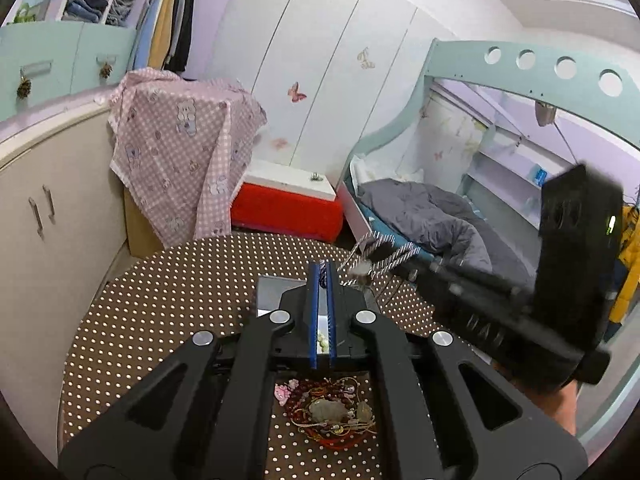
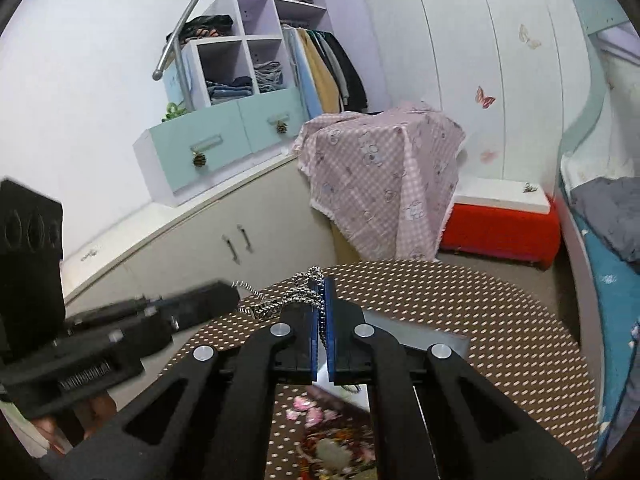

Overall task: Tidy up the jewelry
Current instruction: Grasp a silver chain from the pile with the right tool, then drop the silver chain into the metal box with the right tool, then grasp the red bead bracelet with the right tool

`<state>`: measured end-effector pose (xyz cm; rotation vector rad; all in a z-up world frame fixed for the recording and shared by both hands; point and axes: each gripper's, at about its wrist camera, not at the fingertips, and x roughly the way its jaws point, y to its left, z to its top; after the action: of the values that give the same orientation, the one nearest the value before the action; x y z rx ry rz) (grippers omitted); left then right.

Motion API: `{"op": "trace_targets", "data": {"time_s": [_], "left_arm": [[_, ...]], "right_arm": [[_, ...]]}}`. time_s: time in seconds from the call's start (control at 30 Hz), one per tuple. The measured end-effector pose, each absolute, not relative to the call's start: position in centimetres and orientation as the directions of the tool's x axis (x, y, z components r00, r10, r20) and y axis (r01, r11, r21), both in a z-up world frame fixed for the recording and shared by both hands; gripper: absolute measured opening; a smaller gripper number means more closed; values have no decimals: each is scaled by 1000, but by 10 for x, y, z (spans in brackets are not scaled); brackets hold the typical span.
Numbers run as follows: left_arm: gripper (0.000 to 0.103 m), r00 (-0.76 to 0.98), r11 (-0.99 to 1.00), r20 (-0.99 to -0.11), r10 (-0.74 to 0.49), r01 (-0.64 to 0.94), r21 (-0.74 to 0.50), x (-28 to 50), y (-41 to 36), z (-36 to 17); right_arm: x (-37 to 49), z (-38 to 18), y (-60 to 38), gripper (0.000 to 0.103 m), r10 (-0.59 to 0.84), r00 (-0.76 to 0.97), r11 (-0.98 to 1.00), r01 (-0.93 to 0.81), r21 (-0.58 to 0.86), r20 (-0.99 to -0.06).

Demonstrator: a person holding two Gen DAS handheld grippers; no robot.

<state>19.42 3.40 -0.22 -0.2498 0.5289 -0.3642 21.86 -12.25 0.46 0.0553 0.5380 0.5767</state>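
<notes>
Left claw: the left gripper [image 1: 320, 270] is clenched, its blue pads [image 1: 313, 312] pressed almost together over the table; a dark beaded strand sits pinched at their tips, and a few pale beads show lower down in the slit between them.
Right claw: the right gripper [image 2: 320, 284] is clenched on a silver chain necklace [image 2: 298, 294], which bunches at the pad tips and trails off to the left, over the table.
Same chain, left view: the necklace [image 1: 376, 258] hangs blurred from the right tool's tips, just right of the left gripper's pads.
Far left: cream cupboard [image 1: 44, 208] with two handles, mint drawers [image 1: 64, 64] above it.
Left of centre: pink checked cloth [image 1: 180, 152] draped over a box behind the table.
Table: round top in a brown cloth with white dots [image 1: 168, 300].
Tray: a grey flat box [image 1: 276, 290] lies on the table, under the left gripper's pads.
Jewelry pile: tangled red bead strands, cords and pale stones [image 1: 332, 412] lie on the cloth near the table's front edge, beneath the left tool's frame; a pink charm [image 1: 285, 394] sits at the pile's left edge.
Centre back: red storage box with a white lid [image 1: 288, 204].
Right: bed with grey bedding [image 1: 432, 216] under a mint frame.
Far right: a hand [image 1: 560, 404] under the right tool.
</notes>
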Motion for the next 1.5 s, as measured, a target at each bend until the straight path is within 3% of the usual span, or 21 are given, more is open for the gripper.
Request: {"op": "trace_targets", "data": {"time_s": [0.03,0.1,0.13,0.3,0.47,0.57,0.6,0.9,1.33,1.5], "left_arm": [[11,798,909,-455,-396,270,-319,196,32,-5],[51,787,911,-478,-391,255,-324,201,31,-12],[76,794,913,-474,-381,243,-327,200,32,-14],[76,795,934,-504,-337,213,-288,201,35,-25],[76,778,946,-548,-307,188,-264,205,37,-35],[76,771,950,-562,-298,185,-250,204,37,-39],[76,767,952,-570,-294,183,-244,203,37,-42],[76,727,962,-630,-273,184,-204,189,36,-64],[76,689,975,-689,-224,167,-150,158,34,-92],[76,685,977,-696,-215,149,-154,151,38,-97]], "right_arm": [[222,1,-124,1,520,708,848,-494,190,-478],[231,-10,-125,1,499,690,859,-474,193,-524],[234,-17,-125,1,483,683,867,-461,189,-548],[245,-52,-129,3,427,617,893,-404,200,-660],[241,-58,-133,8,404,599,904,-377,202,-691],[232,-52,-139,32,389,617,911,-365,189,-684],[230,-50,-140,36,378,623,916,-360,178,-684],[200,-48,-154,36,405,640,906,-378,192,-653],[170,-105,-143,36,402,572,902,-383,201,-715],[186,-111,-140,21,413,554,899,-374,227,-723]]}}
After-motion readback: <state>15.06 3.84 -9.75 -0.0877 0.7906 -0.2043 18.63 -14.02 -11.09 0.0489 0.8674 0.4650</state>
